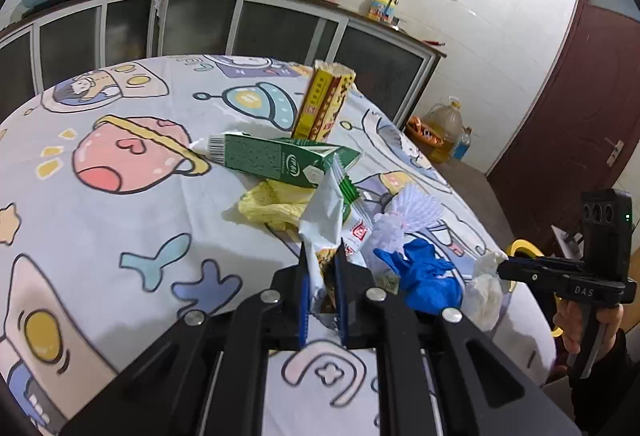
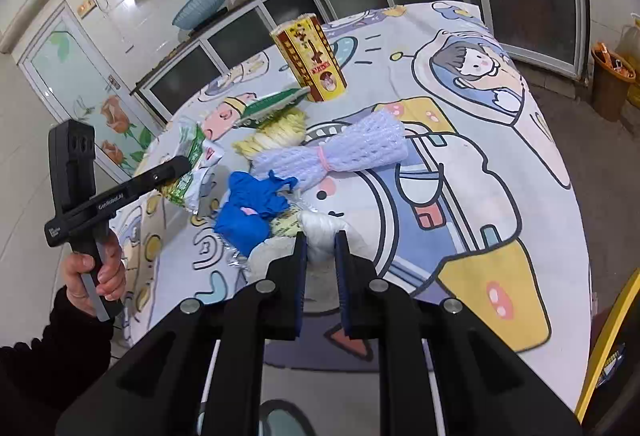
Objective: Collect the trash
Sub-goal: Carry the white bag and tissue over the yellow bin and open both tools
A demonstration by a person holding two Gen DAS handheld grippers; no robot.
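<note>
Left wrist view shows your left gripper (image 1: 321, 276) clenched on a white-and-green snack wrapper (image 1: 326, 211), lifted above the cartoon-print tablecloth (image 1: 120, 236). Your right gripper (image 2: 321, 248) is pinched on a crumpled white tissue (image 2: 320, 232) near the table's edge. Beside it lie a blue glove (image 2: 248, 211), a foam fruit net (image 2: 340, 149) and yellow plastic (image 1: 272, 207); a green carton (image 1: 276, 159) and a yellow box (image 2: 312, 59) sit farther back.
</note>
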